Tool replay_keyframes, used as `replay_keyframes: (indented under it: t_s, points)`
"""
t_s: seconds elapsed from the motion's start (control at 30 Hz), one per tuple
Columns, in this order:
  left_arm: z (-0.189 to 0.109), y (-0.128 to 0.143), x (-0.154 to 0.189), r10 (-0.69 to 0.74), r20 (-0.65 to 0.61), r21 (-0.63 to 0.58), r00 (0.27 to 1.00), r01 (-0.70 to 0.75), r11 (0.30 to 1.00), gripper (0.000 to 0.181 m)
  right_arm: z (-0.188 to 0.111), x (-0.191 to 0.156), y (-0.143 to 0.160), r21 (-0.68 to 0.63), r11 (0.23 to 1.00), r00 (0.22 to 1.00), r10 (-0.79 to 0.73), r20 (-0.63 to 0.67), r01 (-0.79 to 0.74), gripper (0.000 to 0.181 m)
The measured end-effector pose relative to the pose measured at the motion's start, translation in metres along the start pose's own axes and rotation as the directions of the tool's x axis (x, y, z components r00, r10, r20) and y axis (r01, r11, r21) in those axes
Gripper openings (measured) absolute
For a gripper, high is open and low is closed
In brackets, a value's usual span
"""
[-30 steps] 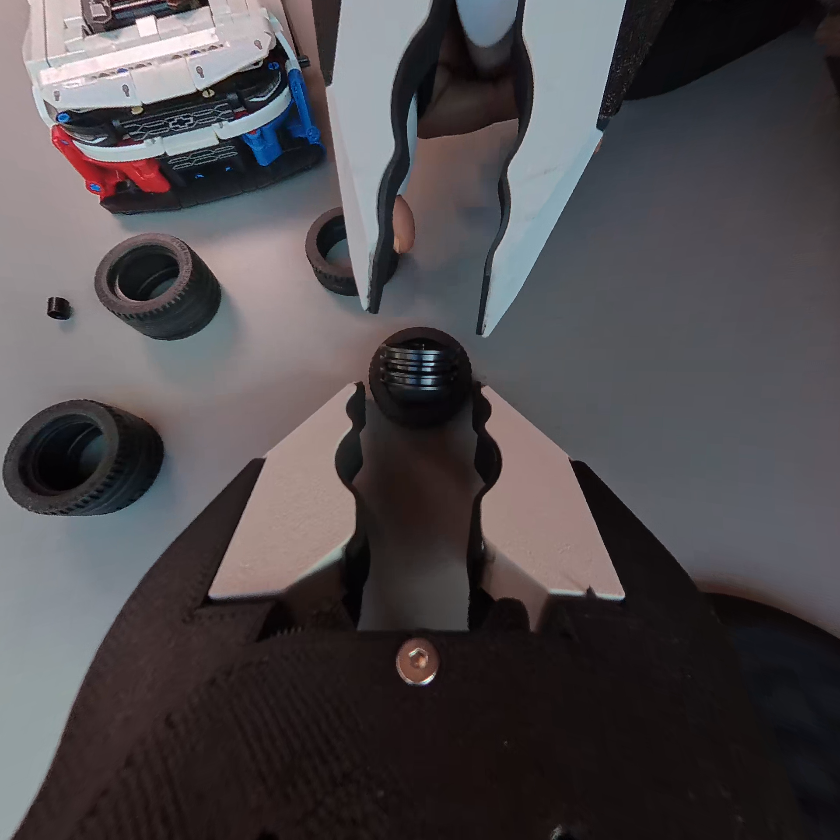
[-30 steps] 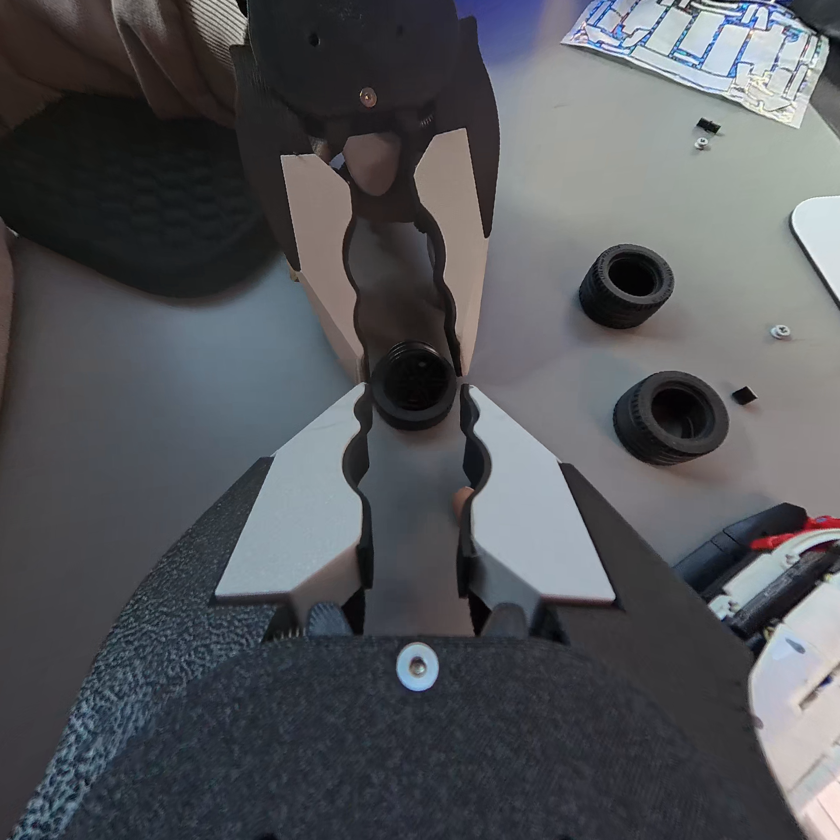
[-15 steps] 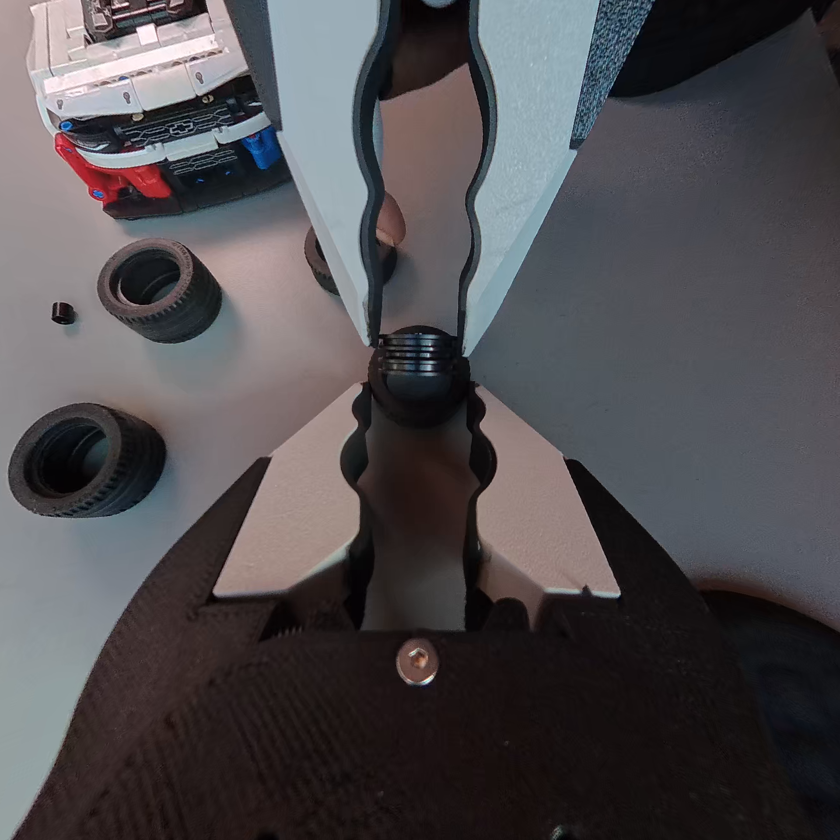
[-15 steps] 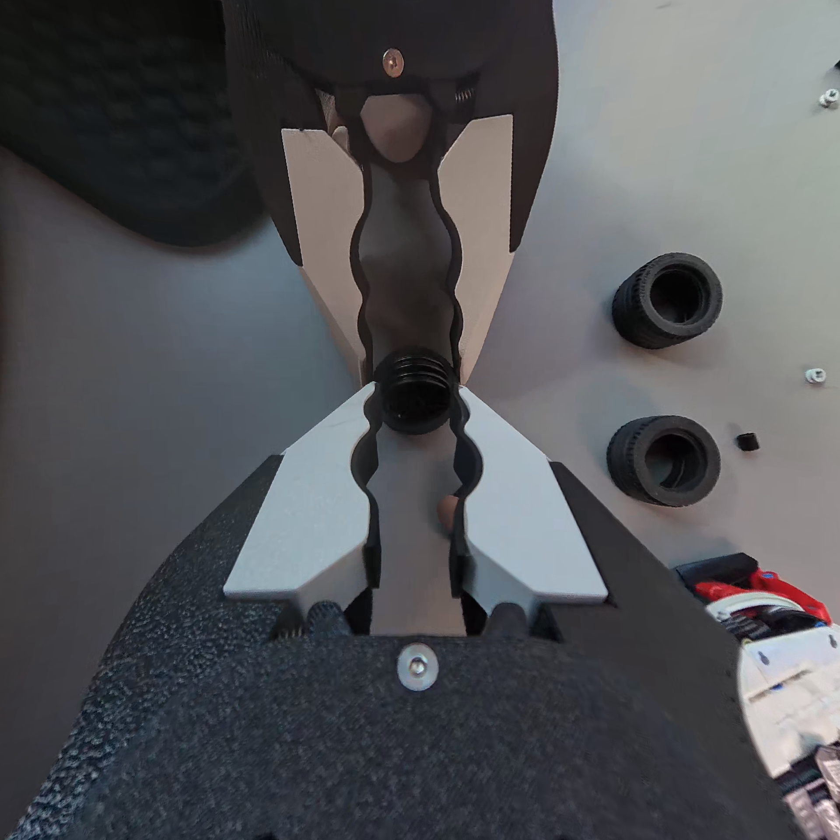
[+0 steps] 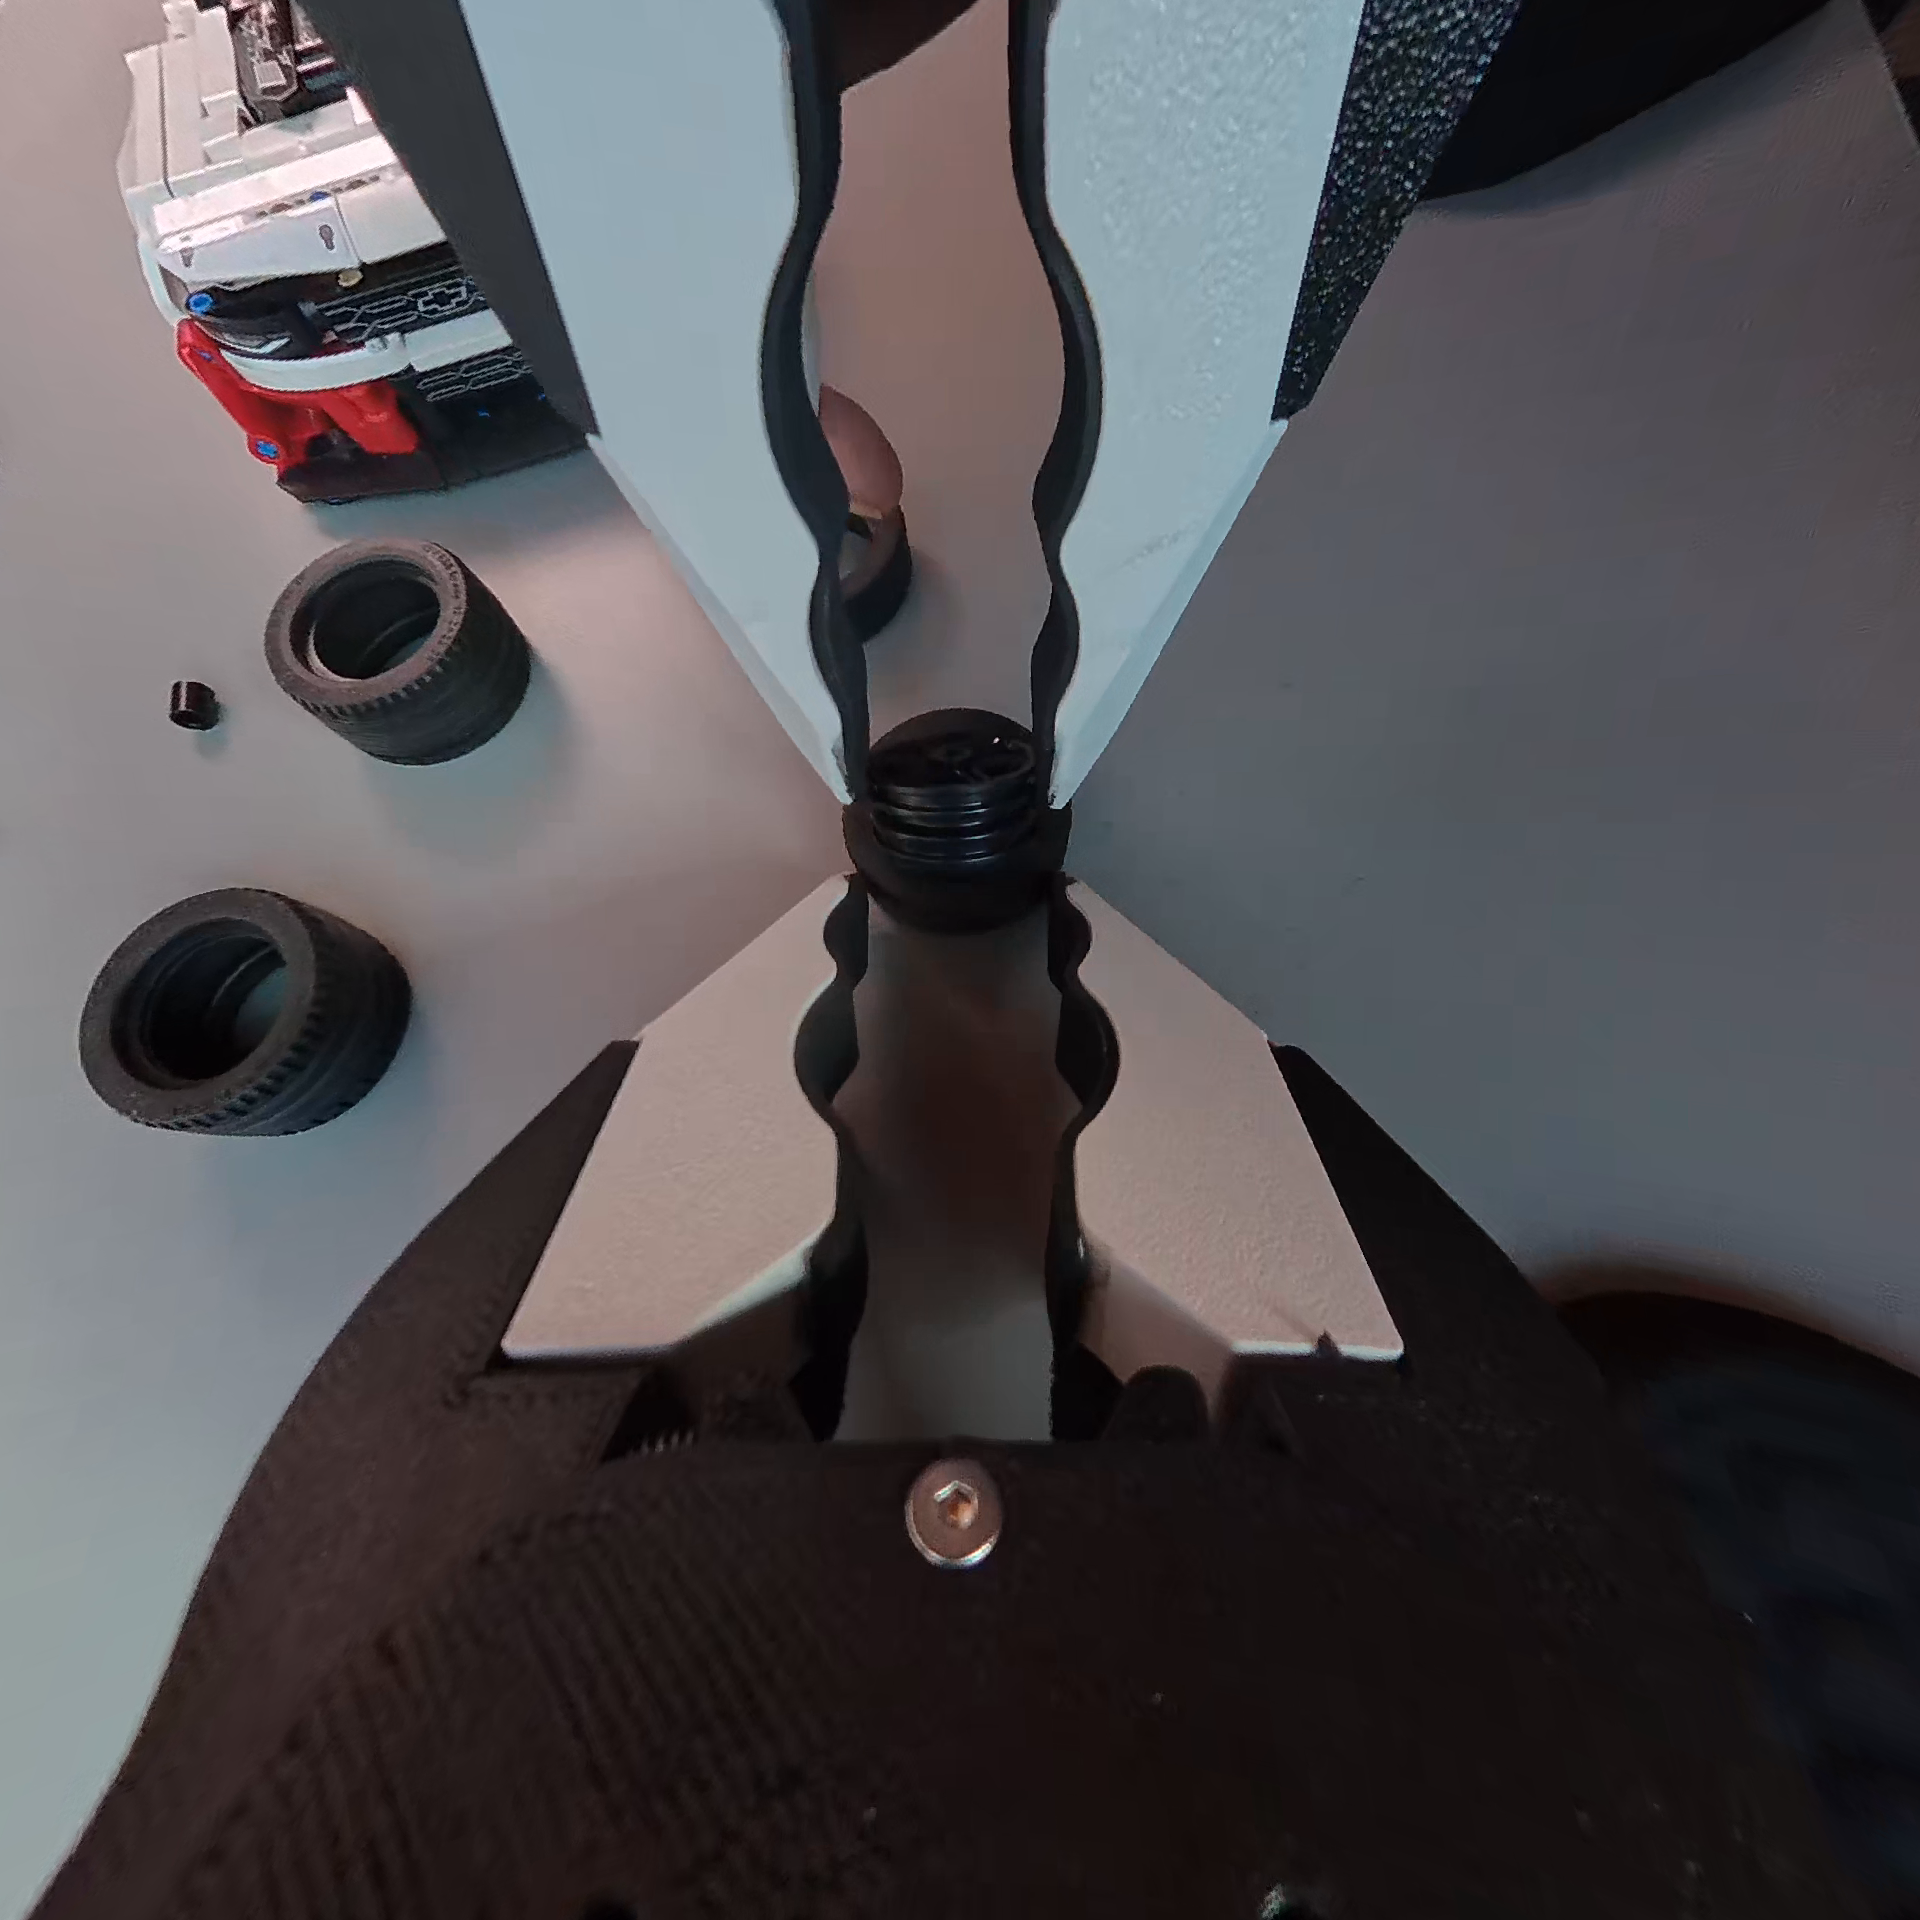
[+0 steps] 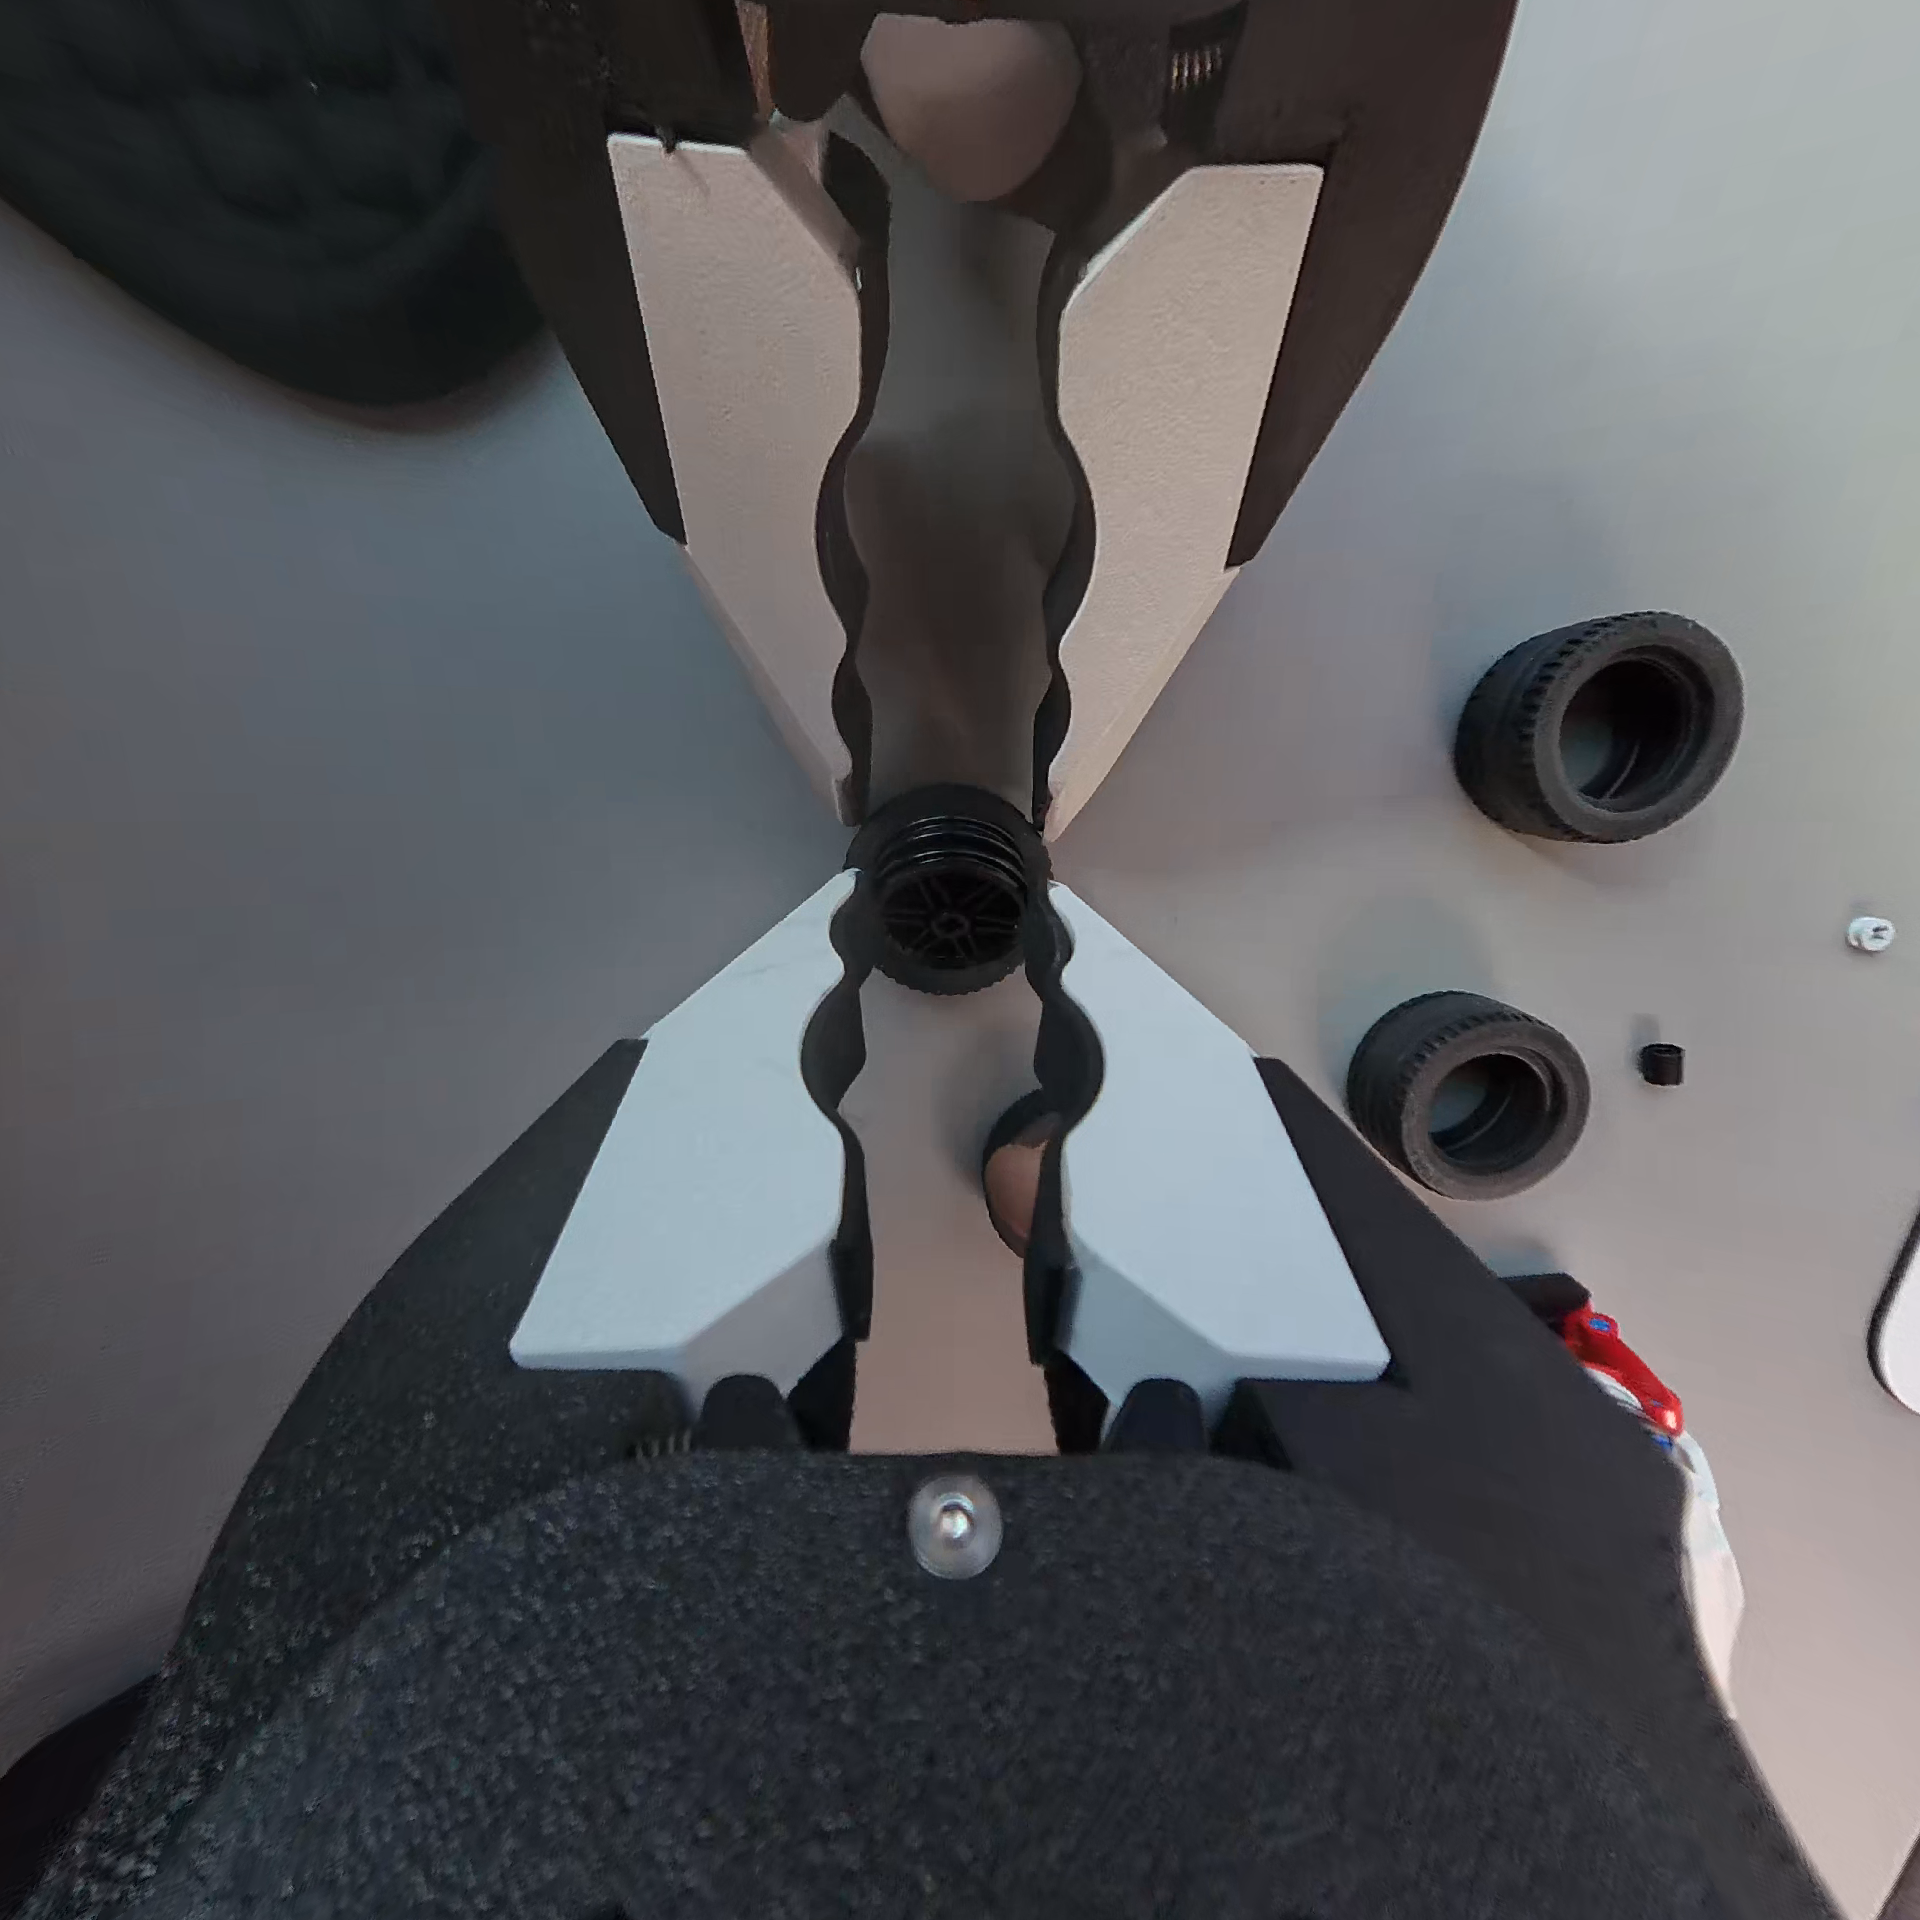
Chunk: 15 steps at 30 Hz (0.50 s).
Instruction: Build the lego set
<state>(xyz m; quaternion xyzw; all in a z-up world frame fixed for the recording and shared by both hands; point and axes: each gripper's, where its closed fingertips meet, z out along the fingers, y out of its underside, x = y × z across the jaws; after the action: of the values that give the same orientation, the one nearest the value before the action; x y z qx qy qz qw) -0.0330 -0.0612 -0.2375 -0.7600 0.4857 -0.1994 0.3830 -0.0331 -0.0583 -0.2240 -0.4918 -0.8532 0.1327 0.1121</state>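
We note the black ribbed wheel rim [image 5: 954,805] held above the grey counter [image 5: 1558,831], half seated in a rubber tyre [image 5: 951,904]; the left gripper [image 5: 954,894] has its jaws closed on the tyre, the right gripper [image 6: 943,914] its jaws closed on the rim. We judge the step to be tyre-onto-rim; next calls for a straight axial push. Two spare tyres [image 5: 397,655] lie near the white car model [image 5: 312,301].

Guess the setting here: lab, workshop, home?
Likely a lab or office tabletop used for recording: plain grey table, part-built toy car, loose black tyres, dark chair-like padding at the edge.
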Motion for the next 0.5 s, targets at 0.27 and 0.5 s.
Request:
replay_keyframes:
  t_s: [0.27,0.5]
  points:
    - [-0.0093,-0.0092,0.0016,0.011,-0.013,0.085,1.0,-0.01,0.996,0.02,0.0022,-0.0006,0.0002,-0.048,0.999,0.998,-0.003,0.069,0.006,0.027]
    - [-0.0101,-0.005,0.0022,0.042,-0.014,0.067,0.999,-0.041,0.997,0.016,0.0046,-0.0008,0.0005,-0.11,0.994,0.994,0.035,0.101,-0.024,0.027]
